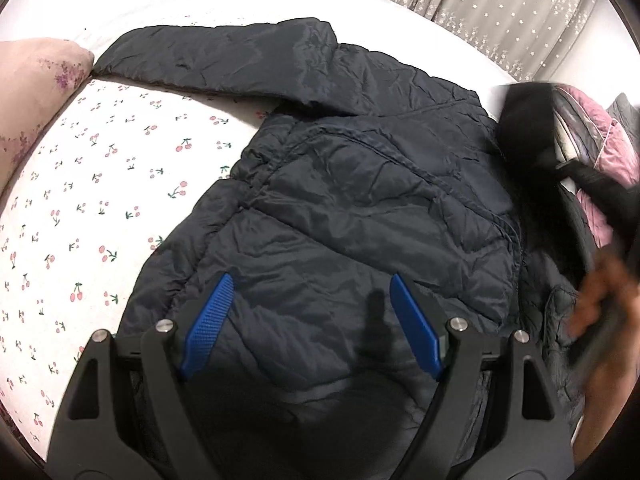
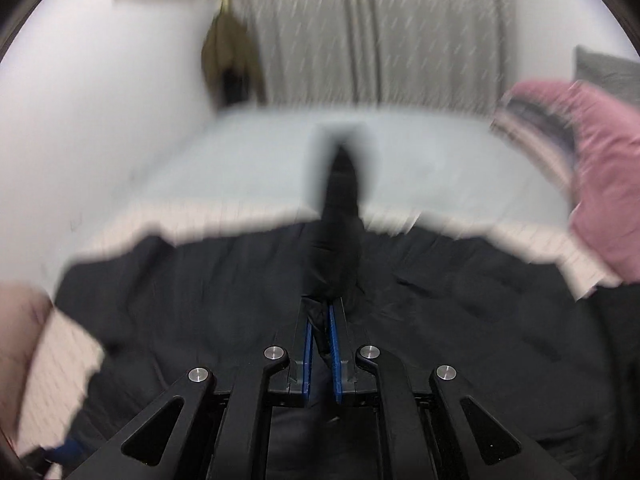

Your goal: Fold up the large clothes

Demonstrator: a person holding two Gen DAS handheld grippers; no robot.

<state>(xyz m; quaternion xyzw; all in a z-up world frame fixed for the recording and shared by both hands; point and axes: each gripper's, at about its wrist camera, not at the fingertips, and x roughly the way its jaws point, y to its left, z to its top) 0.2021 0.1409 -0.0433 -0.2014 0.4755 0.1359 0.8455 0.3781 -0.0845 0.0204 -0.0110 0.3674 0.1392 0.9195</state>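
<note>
A dark navy puffer jacket (image 1: 352,184) lies spread on the bed, one sleeve (image 1: 208,56) stretched toward the far left. My left gripper (image 1: 310,286) is open and empty, its blue pads just above the jacket's lower body. My right gripper (image 2: 320,312) is shut on a fold of the jacket's dark fabric (image 2: 340,216), which it holds lifted and stretched up from the jacket (image 2: 200,320). The right wrist view is motion-blurred. In the left wrist view the right gripper (image 1: 568,160) shows as a dark blur at the right edge with the lifted fabric.
The bed has a white cherry-print sheet (image 1: 80,200). A pink floral pillow (image 1: 32,92) lies at the left. A pink garment pile (image 2: 600,184) sits at the right, also in the left wrist view (image 1: 616,152). Grey star-print curtains (image 1: 480,0) hang behind the bed.
</note>
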